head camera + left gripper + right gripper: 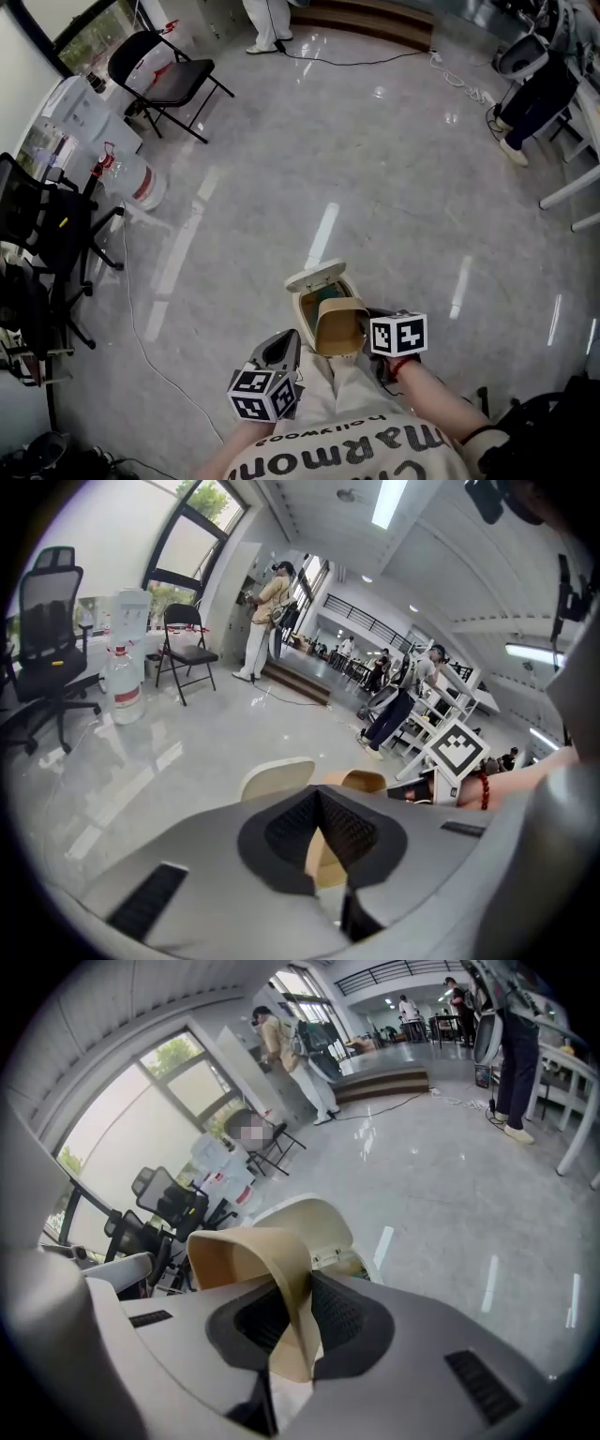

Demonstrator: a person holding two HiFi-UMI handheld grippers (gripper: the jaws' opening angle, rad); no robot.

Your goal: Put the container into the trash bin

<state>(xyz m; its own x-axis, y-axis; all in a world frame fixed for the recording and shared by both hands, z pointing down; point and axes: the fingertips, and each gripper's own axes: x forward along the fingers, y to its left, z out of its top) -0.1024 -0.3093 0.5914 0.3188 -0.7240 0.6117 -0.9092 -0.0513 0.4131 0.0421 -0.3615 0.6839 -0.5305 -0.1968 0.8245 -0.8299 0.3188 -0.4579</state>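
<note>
The right gripper (292,1330) pinched the wall of the tan paper container (339,326), holding it tilted just above the open trash bin (303,317) at the lower centre of the head view, with the bin's lid (316,275) flipped up. The left gripper (319,803), at the bin's left, was empty, its jaws pressed together. The step in hand looked like the drop. Next, the container would need centring over the opening before the jaws part.
</note>
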